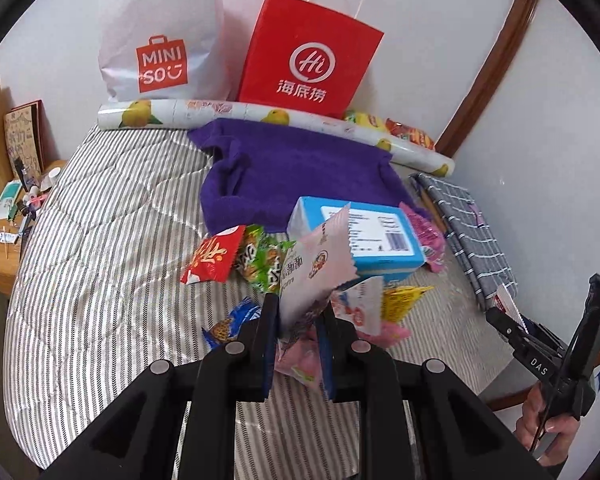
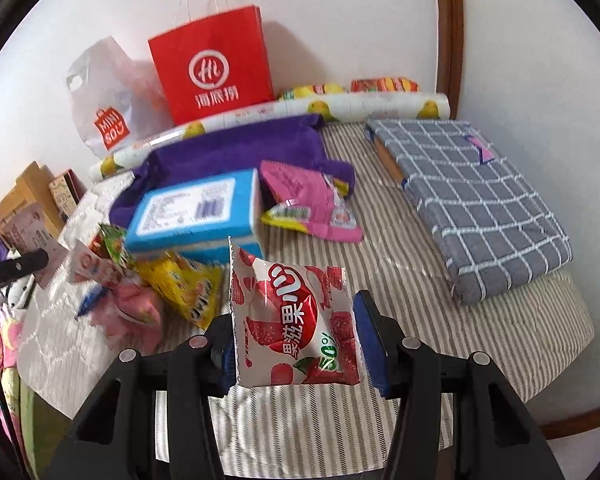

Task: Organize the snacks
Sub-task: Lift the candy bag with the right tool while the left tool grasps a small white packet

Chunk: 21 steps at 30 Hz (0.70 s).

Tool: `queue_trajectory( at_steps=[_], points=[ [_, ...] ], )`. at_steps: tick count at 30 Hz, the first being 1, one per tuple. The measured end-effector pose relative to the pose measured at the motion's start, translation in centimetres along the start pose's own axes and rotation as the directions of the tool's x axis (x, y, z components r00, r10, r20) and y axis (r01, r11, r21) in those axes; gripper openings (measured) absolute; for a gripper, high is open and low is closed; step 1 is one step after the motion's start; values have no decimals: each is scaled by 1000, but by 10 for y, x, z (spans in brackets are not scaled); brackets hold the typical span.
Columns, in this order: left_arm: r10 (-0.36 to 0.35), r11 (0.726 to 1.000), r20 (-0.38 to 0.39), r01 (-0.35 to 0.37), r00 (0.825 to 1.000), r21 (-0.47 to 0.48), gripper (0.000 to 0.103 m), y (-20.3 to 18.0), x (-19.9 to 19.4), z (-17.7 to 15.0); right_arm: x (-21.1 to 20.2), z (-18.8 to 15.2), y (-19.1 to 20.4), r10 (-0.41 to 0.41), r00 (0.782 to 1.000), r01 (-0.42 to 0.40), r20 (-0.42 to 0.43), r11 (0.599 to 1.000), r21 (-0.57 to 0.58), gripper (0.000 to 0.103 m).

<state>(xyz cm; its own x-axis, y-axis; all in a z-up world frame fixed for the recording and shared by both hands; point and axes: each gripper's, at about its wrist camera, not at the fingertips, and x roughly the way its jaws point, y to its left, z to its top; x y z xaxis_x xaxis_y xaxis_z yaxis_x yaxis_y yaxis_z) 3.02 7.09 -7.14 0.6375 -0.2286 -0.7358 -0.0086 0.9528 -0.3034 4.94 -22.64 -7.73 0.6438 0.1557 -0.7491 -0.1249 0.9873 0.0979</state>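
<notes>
Striped bed [image 2: 380,240] carries purple towel [image 1: 300,172], snack packets [image 1: 256,256].

Left tool [image 1: 298,354]: black frame, silver screws, blue pads; right tool [image 2: 296,342] same.

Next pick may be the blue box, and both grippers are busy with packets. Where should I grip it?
Take the blue box across its short width, coming from above at the end nearest the pink packet. It lies flat, label up, propped on snacks, and its long sides show bare there.
</notes>
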Motion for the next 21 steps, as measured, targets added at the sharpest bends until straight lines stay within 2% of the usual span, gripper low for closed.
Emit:
queue_trajectory(
  at_steps=[7, 21],
  points=[
    [4, 1000, 20, -5, 1000, 18, 18, -9, -14, 5, -20, 14, 14, 44, 997, -43, 56, 999, -13, 50],
    [9, 1000, 46, -10, 999, 24, 18, -13, -27, 22, -26, 40, 29, 72, 994, -70, 81, 997, -27, 50]
  ],
)
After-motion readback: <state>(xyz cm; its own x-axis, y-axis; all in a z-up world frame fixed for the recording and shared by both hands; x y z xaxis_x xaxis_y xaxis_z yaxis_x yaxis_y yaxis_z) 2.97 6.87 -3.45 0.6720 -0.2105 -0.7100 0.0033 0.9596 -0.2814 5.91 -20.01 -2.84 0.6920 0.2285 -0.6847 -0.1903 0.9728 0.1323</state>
